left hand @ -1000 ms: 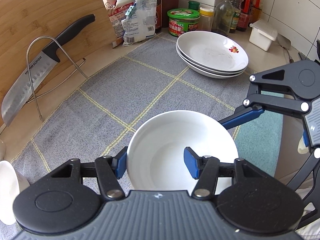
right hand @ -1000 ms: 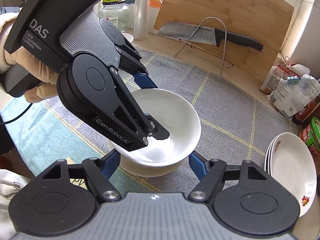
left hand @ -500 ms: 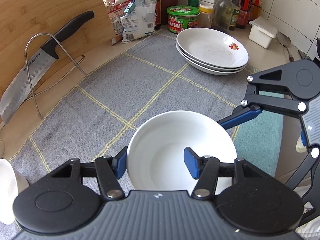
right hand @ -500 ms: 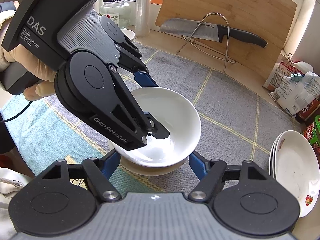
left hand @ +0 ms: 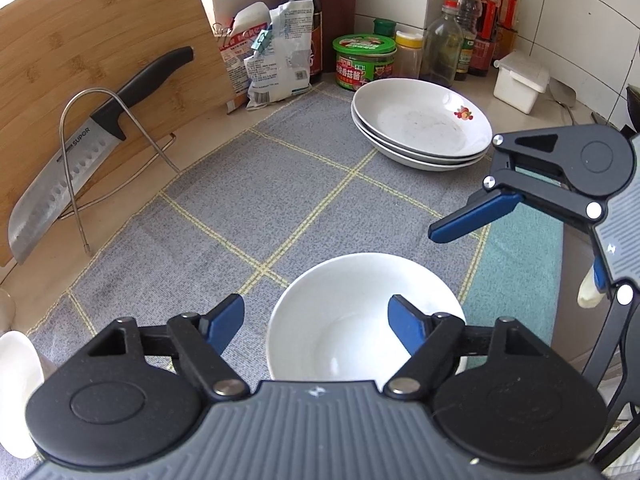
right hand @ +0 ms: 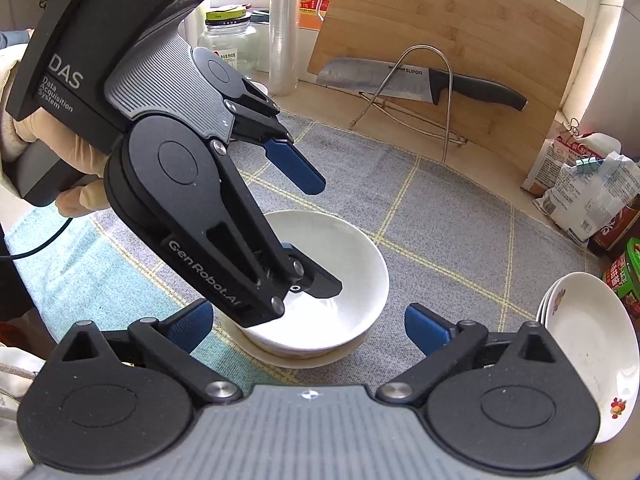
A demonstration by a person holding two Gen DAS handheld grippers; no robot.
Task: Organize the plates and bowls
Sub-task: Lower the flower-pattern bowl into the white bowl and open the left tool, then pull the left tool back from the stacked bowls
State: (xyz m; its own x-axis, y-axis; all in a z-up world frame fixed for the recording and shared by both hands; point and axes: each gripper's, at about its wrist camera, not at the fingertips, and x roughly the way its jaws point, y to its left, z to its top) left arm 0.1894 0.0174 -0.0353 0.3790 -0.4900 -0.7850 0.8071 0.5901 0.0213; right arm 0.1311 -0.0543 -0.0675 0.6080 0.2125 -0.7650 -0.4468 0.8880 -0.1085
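Note:
A white bowl (left hand: 360, 312) (right hand: 340, 248) rests on the grey checked cloth (left hand: 248, 184), nested in a second bowl (right hand: 296, 358) of which only the rim shows. My left gripper (left hand: 316, 320) (right hand: 308, 224) straddles the bowl's rim. Its jaws are opening, one finger inside the bowl and one outside, and neither pad presses on it. My right gripper (right hand: 310, 326) (left hand: 536, 246) is near the stack's other side. Its jaws are opening wide, with a finger on either side of the stack and clear of it. A stack of three white plates (left hand: 420, 120) (right hand: 588, 344) sits farther back on the cloth.
A knife (left hand: 100, 132) lies on a wire rack against a bamboo board (left hand: 100, 40). Bags, jars and bottles (left hand: 364, 64) line the back wall beside a white lidded box (left hand: 518, 84). A teal cloth (left hand: 516, 280) borders the grey one. A white object (left hand: 16, 380) sits at the left edge.
Both grippers have spread their jaws and let go of the bowls. The bowls remain on the cloth and neither hand has shifted.

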